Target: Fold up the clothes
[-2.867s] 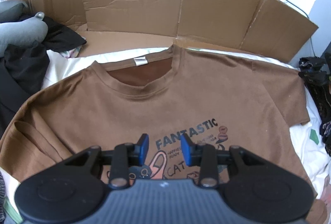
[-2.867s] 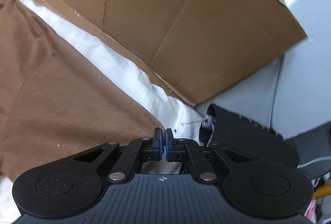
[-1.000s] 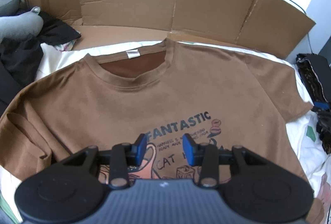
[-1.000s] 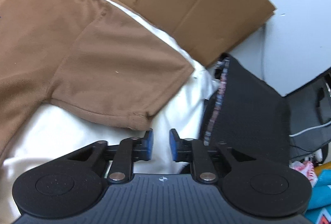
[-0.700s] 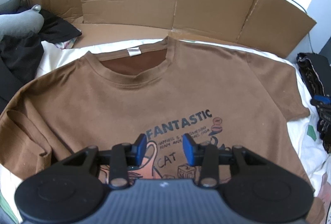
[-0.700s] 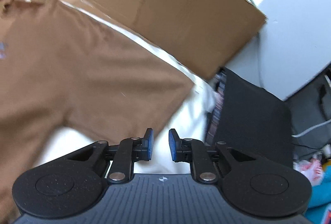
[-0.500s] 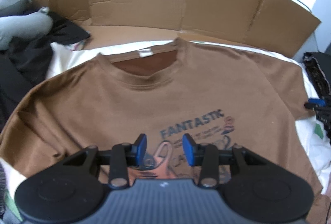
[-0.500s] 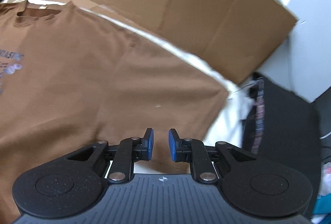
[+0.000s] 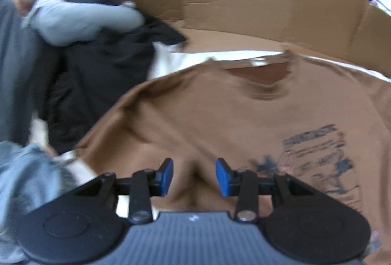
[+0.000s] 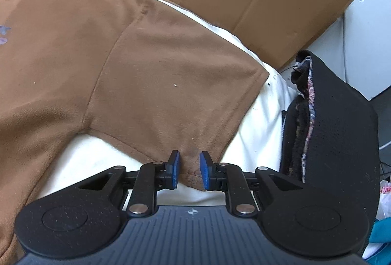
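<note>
Basically the brown T-shirt (image 9: 220,118) lies spread flat, print side up, on a white sheet (image 10: 264,108), collar toward the cardboard wall (image 9: 244,1). Left tongs (image 9: 194,177) are partly open over the shirt's body near its creased left sleeve, nothing between the blue pads as far as the blurred left wrist view shows, dark clothes pile (image 9: 97,69) off to the left. Right tongs (image 10: 189,173) are narrowly open, straddling the hem corner of the other sleeve, pads either side of the cloth and not pinching it, a black chair back (image 10: 342,123) just right.
</note>
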Available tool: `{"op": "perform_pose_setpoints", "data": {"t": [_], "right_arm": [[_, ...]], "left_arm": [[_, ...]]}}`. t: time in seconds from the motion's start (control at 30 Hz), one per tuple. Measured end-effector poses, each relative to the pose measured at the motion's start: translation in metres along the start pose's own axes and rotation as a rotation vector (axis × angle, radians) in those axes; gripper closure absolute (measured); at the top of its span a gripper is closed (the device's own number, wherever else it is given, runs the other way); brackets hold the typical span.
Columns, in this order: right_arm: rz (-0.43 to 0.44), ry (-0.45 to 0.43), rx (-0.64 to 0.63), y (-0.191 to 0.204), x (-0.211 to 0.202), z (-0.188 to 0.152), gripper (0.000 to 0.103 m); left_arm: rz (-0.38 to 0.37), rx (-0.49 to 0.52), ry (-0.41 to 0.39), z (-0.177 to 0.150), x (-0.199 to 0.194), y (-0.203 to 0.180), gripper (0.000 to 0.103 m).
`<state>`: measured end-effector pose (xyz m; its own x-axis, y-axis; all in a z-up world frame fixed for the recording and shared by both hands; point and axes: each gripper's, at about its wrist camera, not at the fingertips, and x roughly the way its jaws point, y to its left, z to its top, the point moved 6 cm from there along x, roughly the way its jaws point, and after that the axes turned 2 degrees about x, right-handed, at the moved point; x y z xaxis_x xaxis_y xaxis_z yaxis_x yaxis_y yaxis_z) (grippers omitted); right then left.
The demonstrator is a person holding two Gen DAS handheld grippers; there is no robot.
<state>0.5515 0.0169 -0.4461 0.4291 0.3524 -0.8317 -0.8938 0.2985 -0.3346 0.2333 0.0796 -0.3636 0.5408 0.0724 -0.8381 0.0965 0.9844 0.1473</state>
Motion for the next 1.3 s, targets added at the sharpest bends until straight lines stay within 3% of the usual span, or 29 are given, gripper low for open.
{"op": "perform_pose_setpoints", "data": {"t": [0.2, 0.27, 0.4, 0.57, 0.7, 0.73, 0.8, 0.83, 1.0, 1.2, 1.27, 1.3], "right_arm": [[0.001, -0.024, 0.014, -0.003, -0.014, 0.003, 0.08], [0.011, -0.034, 0.02, -0.004, -0.021, 0.003, 0.08], [0.035, -0.065, 0.033, -0.003, -0.035, 0.007, 0.08], [0.08, -0.086, 0.015, 0.01, -0.046, 0.009, 0.08], [0.111, -0.094, -0.002, 0.021, -0.049, 0.012, 0.08], [0.117, -0.095, -0.004, 0.024, -0.049, 0.012, 0.08], [0.142, -0.104, 0.009, 0.029, -0.053, 0.014, 0.08], [0.157, -0.109, 0.018, 0.031, -0.055, 0.014, 0.08], [0.255, -0.153, -0.014, 0.056, -0.072, 0.017, 0.08], [0.362, -0.148, -0.089, 0.089, -0.082, 0.013, 0.08], [0.458, -0.17, -0.298, 0.101, -0.083, 0.01, 0.08], [0.463, -0.156, -0.307, 0.104, -0.082, 0.007, 0.08]], "left_arm": [[0.138, -0.069, 0.05, -0.011, -0.002, 0.048, 0.062], [0.148, -0.094, 0.065, -0.015, -0.002, 0.055, 0.062], [0.106, -0.156, 0.038, -0.018, -0.005, 0.054, 0.06], [0.029, -0.114, -0.021, -0.011, -0.001, 0.021, 0.051], [0.049, -0.073, -0.015, -0.009, 0.017, 0.001, 0.051], [0.06, -0.064, -0.011, -0.009, 0.022, -0.001, 0.053], [0.075, -0.06, 0.001, -0.01, 0.029, -0.002, 0.073], [0.079, -0.064, 0.007, -0.011, 0.031, -0.001, 0.098], [0.162, -0.112, -0.028, -0.009, 0.012, 0.027, 0.098], [0.215, -0.081, -0.063, -0.006, -0.024, 0.057, 0.098], [0.227, -0.055, -0.061, -0.008, -0.031, 0.062, 0.098], [0.231, -0.051, -0.058, -0.01, -0.033, 0.065, 0.098]]}}
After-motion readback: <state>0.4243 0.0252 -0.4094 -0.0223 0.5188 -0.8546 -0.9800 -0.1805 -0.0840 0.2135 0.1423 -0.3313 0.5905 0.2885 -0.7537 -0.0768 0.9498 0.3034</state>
